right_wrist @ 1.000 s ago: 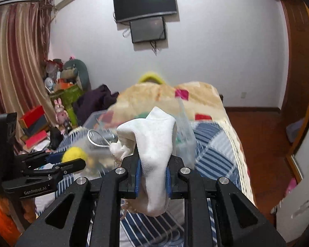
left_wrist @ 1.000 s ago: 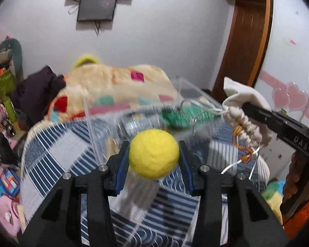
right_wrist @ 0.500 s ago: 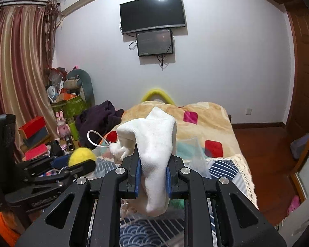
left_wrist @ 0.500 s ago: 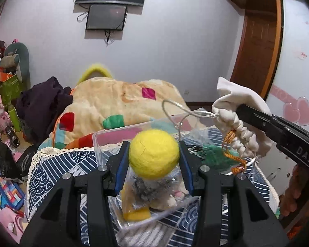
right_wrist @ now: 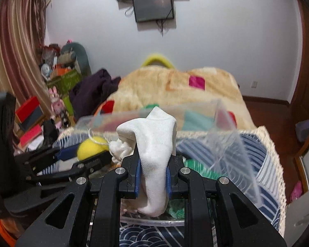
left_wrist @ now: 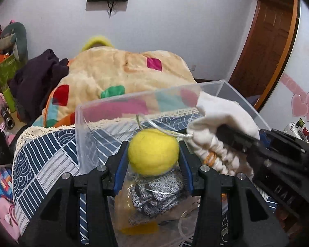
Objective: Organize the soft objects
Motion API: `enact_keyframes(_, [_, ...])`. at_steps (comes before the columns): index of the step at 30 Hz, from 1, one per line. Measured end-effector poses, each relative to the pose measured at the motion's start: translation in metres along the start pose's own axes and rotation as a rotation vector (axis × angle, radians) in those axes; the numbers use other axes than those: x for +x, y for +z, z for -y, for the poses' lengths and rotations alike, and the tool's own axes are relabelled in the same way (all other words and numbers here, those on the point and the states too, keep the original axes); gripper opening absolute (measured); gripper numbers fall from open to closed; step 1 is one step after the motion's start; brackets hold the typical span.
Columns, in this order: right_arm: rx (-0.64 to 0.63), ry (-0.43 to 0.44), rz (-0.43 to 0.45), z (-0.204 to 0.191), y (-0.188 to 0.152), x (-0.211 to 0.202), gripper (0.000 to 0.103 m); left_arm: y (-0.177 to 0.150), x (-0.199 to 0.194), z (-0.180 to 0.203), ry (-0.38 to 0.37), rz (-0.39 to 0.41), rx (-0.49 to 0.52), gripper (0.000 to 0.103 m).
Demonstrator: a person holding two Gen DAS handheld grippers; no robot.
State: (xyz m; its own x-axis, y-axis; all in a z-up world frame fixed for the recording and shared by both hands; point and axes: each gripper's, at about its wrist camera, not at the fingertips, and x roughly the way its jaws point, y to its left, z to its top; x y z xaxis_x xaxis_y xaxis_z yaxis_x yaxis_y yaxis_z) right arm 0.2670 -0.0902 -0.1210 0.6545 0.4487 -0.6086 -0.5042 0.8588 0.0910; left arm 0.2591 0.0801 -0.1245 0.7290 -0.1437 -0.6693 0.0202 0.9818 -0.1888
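Note:
My left gripper (left_wrist: 153,154) is shut on a yellow felt ball (left_wrist: 153,151) and holds it over the clear plastic bin (left_wrist: 117,105) on the bed. My right gripper (right_wrist: 153,177) is shut on a white soft cloth bundle (right_wrist: 154,140) with a white cord and orange thread, also over the bin. The bundle (left_wrist: 220,127) shows at the right of the left wrist view, touching the ball's side. The ball (right_wrist: 90,147) and left gripper show at the left of the right wrist view. A grey knit item (left_wrist: 156,195) and a green soft item (right_wrist: 195,165) lie in the bin.
The bin sits on a blue and white patterned bedspread (left_wrist: 43,154). A beige blanket with coloured patches (left_wrist: 123,70) and a dark purple garment (left_wrist: 37,74) lie behind it. Toys and boxes (right_wrist: 29,117) crowd the floor at left. A wooden door (left_wrist: 265,41) stands at right.
Both grippers have come down and forward over the bin, still holding their objects. The bin's inside and its contents now lie close below the ball and the bundle.

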Motion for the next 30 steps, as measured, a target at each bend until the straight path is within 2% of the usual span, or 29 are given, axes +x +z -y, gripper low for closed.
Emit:
enact_keyframes(5, [-0.039, -0.018, -0.003, 0.003, -0.001, -0.008, 0.024, -0.002, -0.006, 0.008, 0.023, -0.003, 0.028, 0.064])
enact_keyframes(14, [-0.021, 0.015, 0.048, 0.016, 0.002, -0.046, 0.038, -0.005, -0.061, 0.020, -0.009, 0.083, 0.044, 0.066])
enact_keyframes(20, [-0.035, 0.029, 0.152, 0.016, 0.006, -0.098, 0.041, -0.004, -0.115, 0.033, -0.034, 0.183, 0.062, 0.067])
enact_keyframes(25, [-0.059, 0.035, 0.259, 0.007, 0.009, -0.140, 0.054, -0.007, -0.162, 0.047, -0.040, 0.270, 0.085, 0.067])
enact_keyframes(30, [-0.078, 0.049, 0.344, -0.001, 0.010, -0.168, 0.069, -0.014, -0.202, 0.059, -0.034, 0.359, 0.105, 0.077])
